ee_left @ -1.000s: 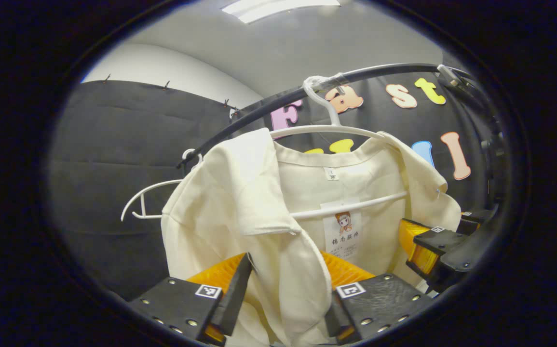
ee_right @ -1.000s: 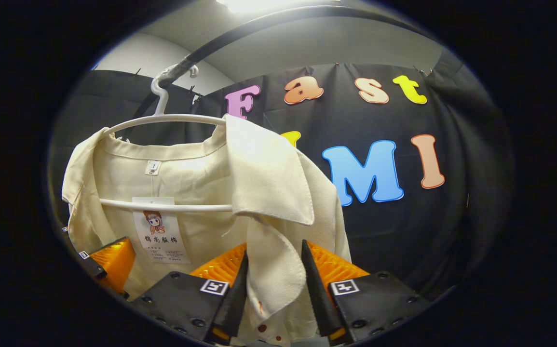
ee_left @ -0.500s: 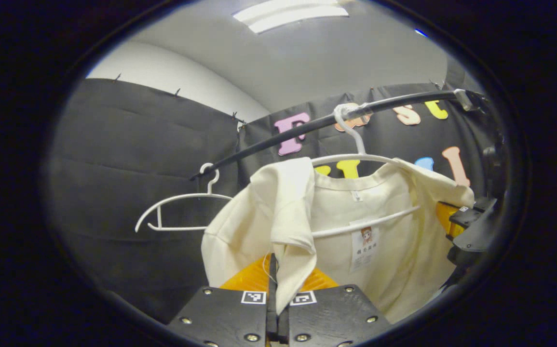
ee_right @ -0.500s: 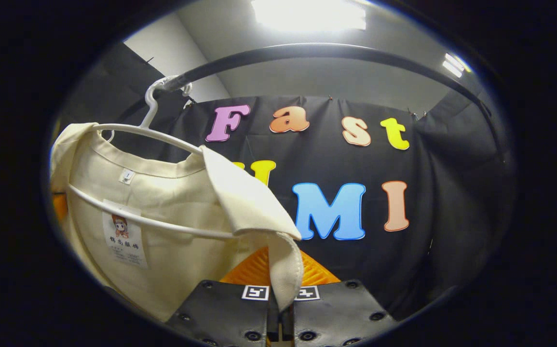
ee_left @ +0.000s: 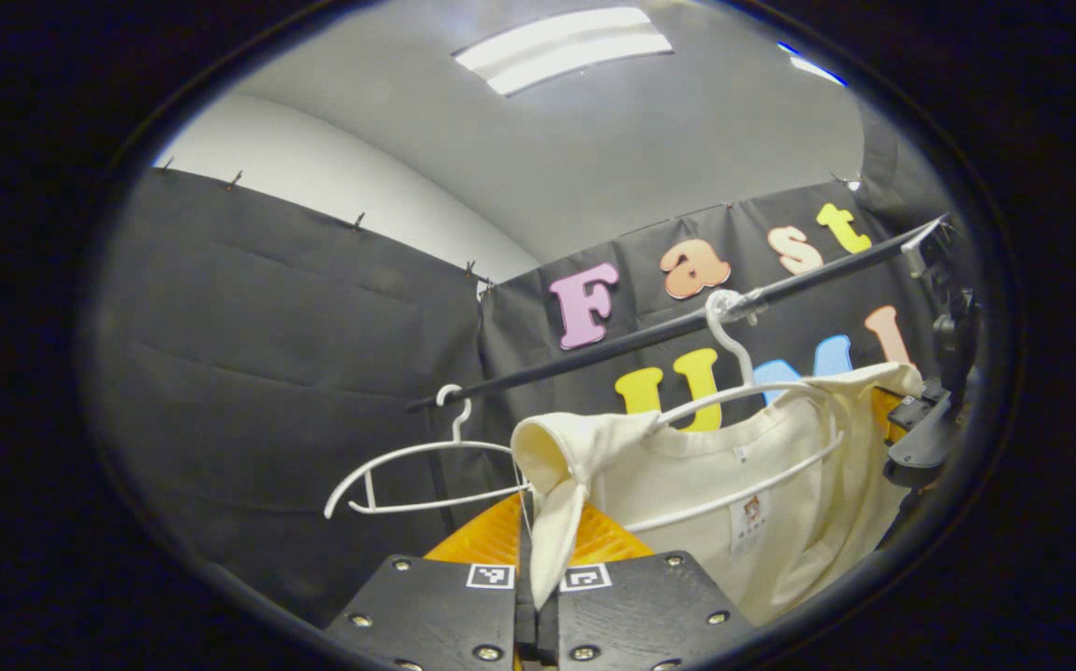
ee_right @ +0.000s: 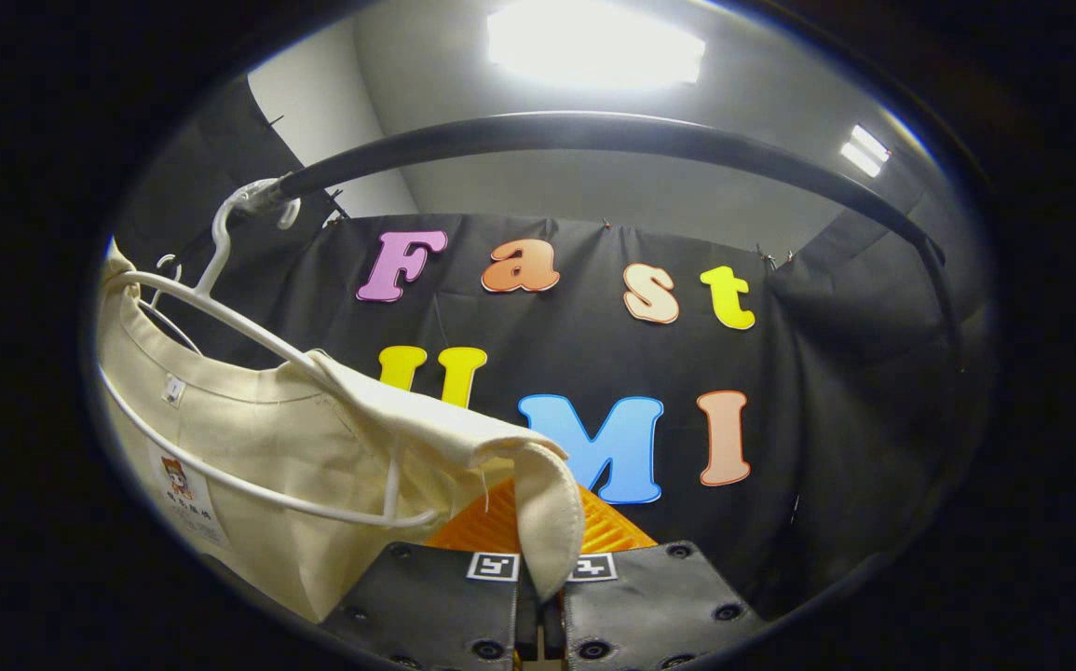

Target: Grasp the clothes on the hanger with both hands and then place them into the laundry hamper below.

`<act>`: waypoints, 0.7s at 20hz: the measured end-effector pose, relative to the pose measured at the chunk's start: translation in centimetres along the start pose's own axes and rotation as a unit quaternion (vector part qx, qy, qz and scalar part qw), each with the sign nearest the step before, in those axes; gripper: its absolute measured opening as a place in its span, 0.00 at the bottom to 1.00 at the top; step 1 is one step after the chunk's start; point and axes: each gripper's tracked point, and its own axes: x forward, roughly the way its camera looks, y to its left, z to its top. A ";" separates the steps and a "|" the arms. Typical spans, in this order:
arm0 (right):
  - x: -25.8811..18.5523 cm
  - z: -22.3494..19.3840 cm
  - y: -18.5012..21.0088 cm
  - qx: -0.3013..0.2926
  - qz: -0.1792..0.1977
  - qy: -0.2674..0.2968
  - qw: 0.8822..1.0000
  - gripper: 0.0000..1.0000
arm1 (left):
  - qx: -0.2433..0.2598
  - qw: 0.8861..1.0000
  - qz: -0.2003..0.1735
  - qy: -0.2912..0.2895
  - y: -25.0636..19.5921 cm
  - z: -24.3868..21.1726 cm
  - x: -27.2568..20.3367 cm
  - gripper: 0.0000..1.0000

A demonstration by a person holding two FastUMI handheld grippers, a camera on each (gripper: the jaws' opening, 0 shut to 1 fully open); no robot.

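Both grippers, left gripper (ee_left: pixel 538 596) and right gripper (ee_right: pixel 542 596), are pinching the cream shirt (ee_left: pixel 780 475) by its front edges, jaws pressed together on cloth, drawing it off the white hanger (ee_right: pixel 249 335) hooked on the black rail (ee_right: pixel 593 135).

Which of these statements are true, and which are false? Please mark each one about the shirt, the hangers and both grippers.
1. The left gripper is shut on the cream shirt. True.
2. The right gripper is open. False: it is shut on the shirt's collar.
3. The shirt's hanger hangs from the black rail. True.
4. The second hanger carries a shirt too. False: it is bare.
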 end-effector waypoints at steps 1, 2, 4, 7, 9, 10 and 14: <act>0.5 0.1 -0.1 0.000 -0.002 -0.001 1.000 0.00 | 0.000 1.000 0.001 -0.009 0.5 0.9 0.4 0.02; 1.1 0.3 -0.3 0.000 -0.004 -0.003 1.000 0.00 | 0.002 1.000 0.003 -0.017 1.1 1.6 0.8 0.02; 2.1 0.3 -0.3 -0.004 -0.004 -0.003 1.000 0.00 | 0.009 0.999 0.006 -0.031 2.2 2.9 2.0 0.02; 3.6 -0.7 -0.1 -0.007 0.007 0.007 1.000 0.00 | -0.006 1.000 -0.012 -0.019 2.6 2.9 3.9 0.02; 4.6 -2.1 0.1 0.007 0.018 0.025 1.000 0.00 | -0.006 1.000 -0.024 -0.016 3.2 2.5 5.1 0.02; 4.9 -3.0 0.4 0.015 0.026 0.037 0.999 0.03 | -0.007 0.999 -0.035 -0.012 3.2 2.0 5.5 0.02; 4.6 -7.7 1.5 0.047 0.053 0.098 0.993 0.00 | -0.014 0.998 -0.064 0.019 2.7 -1.4 6.7 0.02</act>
